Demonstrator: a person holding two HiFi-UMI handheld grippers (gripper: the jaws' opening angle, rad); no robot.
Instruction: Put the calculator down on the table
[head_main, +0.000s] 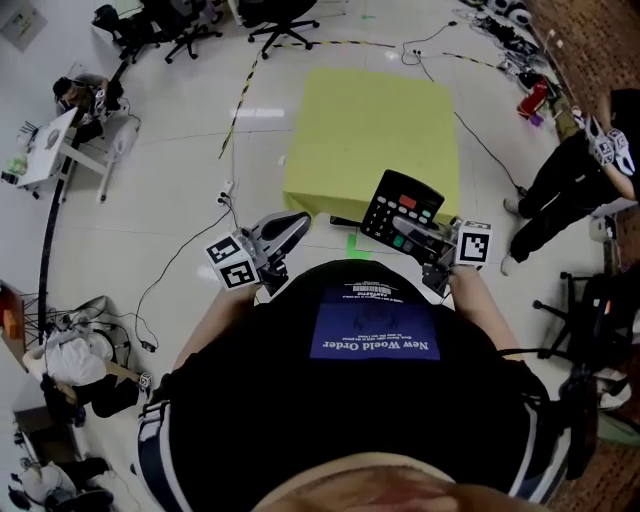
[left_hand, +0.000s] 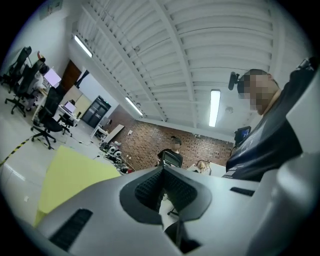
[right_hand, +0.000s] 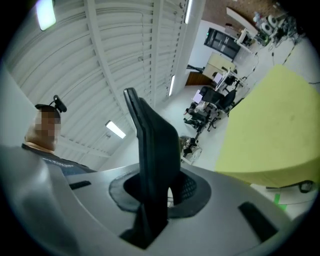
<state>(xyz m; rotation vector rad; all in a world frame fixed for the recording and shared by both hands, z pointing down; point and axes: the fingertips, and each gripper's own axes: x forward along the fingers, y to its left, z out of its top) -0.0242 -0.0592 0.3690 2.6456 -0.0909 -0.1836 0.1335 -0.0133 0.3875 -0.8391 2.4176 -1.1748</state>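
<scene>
Two tools out front: right tool (head_main: 412, 236) is clamped on black calculator (head_main: 398, 203), sticking out ahead of it, not yet over yellow counter (head_main: 370, 130). Left tool (head_main: 296, 222) jaws together, w/ nothing between.

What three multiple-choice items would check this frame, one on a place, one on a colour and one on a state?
1. Where is the calculator?
A. Lying flat on the table
B. Off the table, gripped in the right claw
C. On the floor

2. What colour is the table's top?
A. Red
B. Blue
C. Yellow

3. What state is the left claw in?
A. Shut, with nothing in it
B. Closed on the calculator
C. Spread wide around a cable

Answers:
1 B: the right gripper view shows the dark calculator body standing between that claw's pads.
2 C: the head view shows a plain yellow top.
3 A: the left gripper view shows the pads meeting, with only the room behind them.
</scene>
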